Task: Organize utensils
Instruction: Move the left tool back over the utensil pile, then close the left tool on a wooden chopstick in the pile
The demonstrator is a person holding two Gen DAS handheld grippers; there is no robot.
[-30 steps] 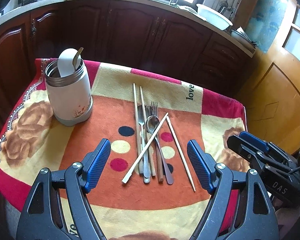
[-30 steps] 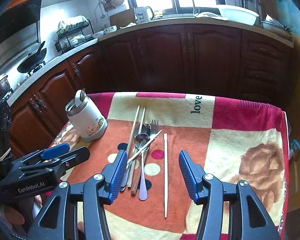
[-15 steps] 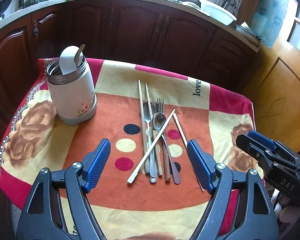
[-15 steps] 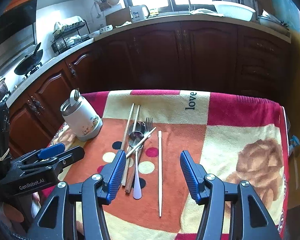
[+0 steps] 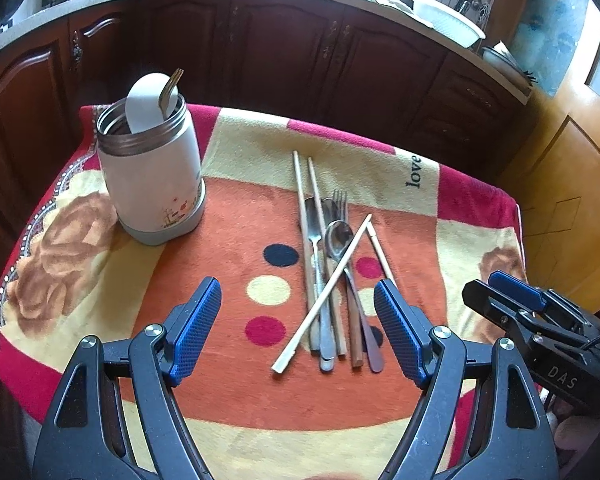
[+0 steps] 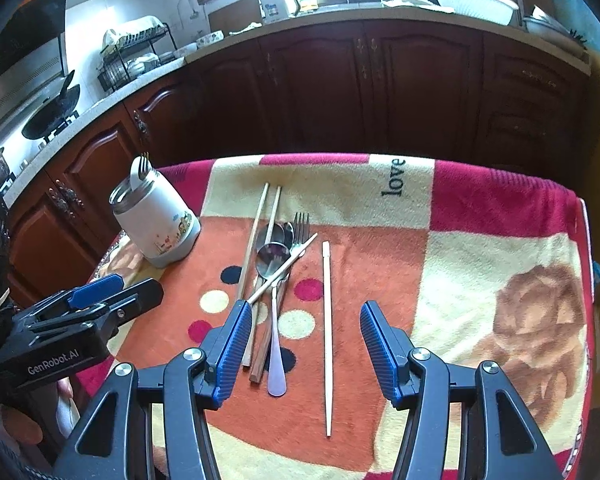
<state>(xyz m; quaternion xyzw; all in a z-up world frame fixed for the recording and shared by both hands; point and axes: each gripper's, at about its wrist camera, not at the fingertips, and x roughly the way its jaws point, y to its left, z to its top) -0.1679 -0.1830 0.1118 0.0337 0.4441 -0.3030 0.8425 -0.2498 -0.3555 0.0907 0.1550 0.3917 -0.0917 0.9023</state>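
Both tools, the left tool (image 5: 298,320) and right tool (image 6: 302,350), have sunk closer to the utensil pile (image 5: 328,280) on the blanket-covered counter (image 5: 472,216), released and empty; a pick-up for the canister (image 5: 152,176) looks imminent.

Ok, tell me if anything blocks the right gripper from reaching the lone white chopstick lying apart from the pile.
Nothing visible does. The right gripper is open above the blanket, and the white chopstick lies alone between its fingers' line of approach, clear of the utensil pile to its left. The holder stands far off at the left.
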